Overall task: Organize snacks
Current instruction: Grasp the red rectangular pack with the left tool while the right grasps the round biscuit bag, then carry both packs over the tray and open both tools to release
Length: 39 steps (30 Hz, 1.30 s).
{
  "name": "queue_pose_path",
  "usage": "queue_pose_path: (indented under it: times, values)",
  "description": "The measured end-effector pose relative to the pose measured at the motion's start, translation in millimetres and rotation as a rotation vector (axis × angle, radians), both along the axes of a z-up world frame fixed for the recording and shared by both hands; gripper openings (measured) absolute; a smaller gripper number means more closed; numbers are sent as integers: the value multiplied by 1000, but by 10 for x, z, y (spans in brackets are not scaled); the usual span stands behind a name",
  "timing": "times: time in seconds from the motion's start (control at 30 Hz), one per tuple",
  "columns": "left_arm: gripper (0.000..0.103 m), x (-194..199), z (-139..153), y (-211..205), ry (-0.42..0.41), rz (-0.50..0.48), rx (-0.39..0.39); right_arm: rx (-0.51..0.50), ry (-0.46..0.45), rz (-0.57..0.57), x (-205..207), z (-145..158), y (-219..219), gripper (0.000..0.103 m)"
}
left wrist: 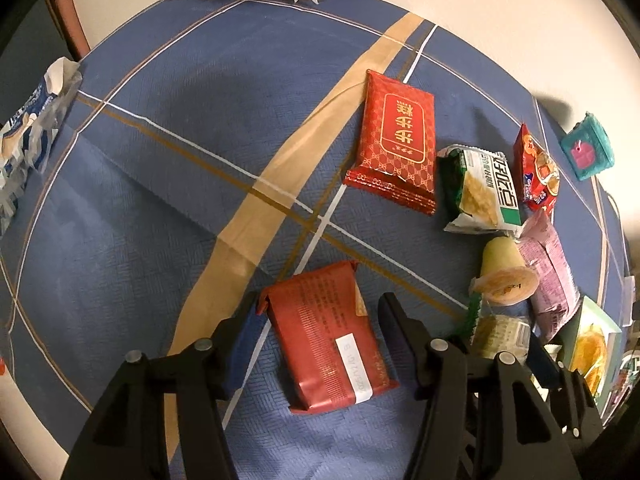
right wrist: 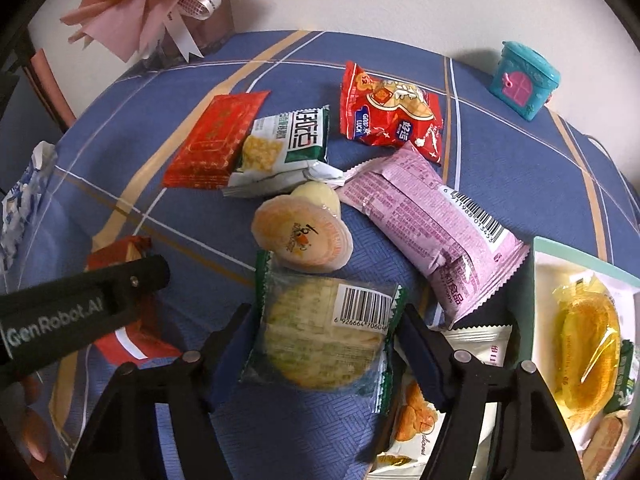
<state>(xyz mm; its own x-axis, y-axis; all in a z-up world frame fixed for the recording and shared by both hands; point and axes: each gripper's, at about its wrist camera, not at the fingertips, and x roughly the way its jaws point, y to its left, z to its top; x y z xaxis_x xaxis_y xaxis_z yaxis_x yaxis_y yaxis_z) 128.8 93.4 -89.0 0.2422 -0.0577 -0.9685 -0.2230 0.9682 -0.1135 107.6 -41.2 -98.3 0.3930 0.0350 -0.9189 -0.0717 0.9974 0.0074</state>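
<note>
1. The left gripper point(left wrist: 320, 320) stood open astride the red-brown snack packet point(left wrist: 330, 336) on the blue tablecloth point(left wrist: 160, 160); closing off-centre risked skidding it away.
2. The right gripper point(right wrist: 326, 344) pinched the clear cracker packet point(right wrist: 324, 332); its slick film might slip and knock the jelly cup point(right wrist: 302, 236) just beyond.

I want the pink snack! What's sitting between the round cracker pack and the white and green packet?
The jelly cup lies on its side between the cracker pack and the white and green packet, clearest in the right wrist view.
</note>
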Motion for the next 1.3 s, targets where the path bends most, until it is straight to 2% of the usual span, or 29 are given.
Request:
queue_pose_path:
  times: [0.13, 0.27, 0.53, 0.67, 0.93, 1.1, 1.3]
  values:
    - [50, -21, 10, 4, -2, 18, 4, 1, -1, -2, 6, -7, 15, 72]
    - [46, -55, 10, 139, -3, 52, -19, 9, 12, -24, -3, 51, -47, 59]
    - [44, -166, 53, 237, -7, 90, -54, 73, 23, -43, -10, 170, -152, 57]
    - [43, -215, 241, 293, -54, 125, -58, 113, 3, -47, -29, 358, -230, 57]
    - [43, -295, 772, 160, -160, 123, -53, 160, -77, -86, -80, 809, -508, 57]
    - [43, -347, 950, 20, -198, 117, -62, 162, -97, -103, -123, 995, -654, 57]
    - [43, -333, 1075, -333, -236, 68, -69, 170, -97, -142, -188, 1120, -960, 57]
